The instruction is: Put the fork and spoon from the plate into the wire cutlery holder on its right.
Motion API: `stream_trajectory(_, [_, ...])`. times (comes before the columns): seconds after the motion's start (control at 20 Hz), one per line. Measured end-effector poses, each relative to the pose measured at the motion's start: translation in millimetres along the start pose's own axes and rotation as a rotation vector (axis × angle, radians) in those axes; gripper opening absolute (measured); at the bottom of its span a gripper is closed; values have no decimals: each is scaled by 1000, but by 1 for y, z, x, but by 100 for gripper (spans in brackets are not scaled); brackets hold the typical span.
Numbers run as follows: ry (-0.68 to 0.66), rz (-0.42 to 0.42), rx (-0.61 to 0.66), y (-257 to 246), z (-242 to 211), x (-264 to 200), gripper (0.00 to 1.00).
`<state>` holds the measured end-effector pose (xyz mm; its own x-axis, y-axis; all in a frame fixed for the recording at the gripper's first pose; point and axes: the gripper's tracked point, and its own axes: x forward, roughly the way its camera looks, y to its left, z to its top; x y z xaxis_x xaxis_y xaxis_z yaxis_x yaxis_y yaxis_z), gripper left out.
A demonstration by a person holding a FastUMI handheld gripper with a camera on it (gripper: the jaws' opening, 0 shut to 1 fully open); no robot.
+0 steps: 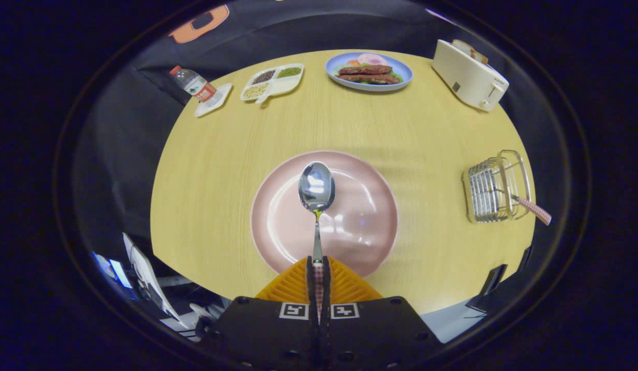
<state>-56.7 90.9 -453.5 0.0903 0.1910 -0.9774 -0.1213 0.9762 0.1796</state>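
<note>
My gripper (318, 268) is shut on the checked handle of a metal spoon (316, 193). The spoon points straight ahead from the fingers, its bowl held above the middle of the pink plate (278, 232). The plate lies on the wooden table just beyond the fingers with nothing else on it. Far to the right of the plate stands the wire cutlery holder (491, 188). A fork (533, 208) with a checked handle leans in it, the handle sticking out to the right.
At the table's far side are a white toaster (469, 74) with bread, a blue plate of food (369, 71), a white divided dish of beans (271, 82) and a water bottle (195, 86) on a coaster. The table's front edge runs beside the fingers.
</note>
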Motion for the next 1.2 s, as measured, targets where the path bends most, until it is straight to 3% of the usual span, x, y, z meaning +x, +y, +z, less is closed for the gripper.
stream_trajectory(0.25, [-13,15,21,-51,10,-47,1])
stream_trajectory(0.75, [-50,-61,30,-181,40,-119,1])
stream_trajectory(0.9, [-6,-84,39,-213,41,-125,1])
stream_trajectory(1.2, [147,-105,-60,-248,32,-117,1])
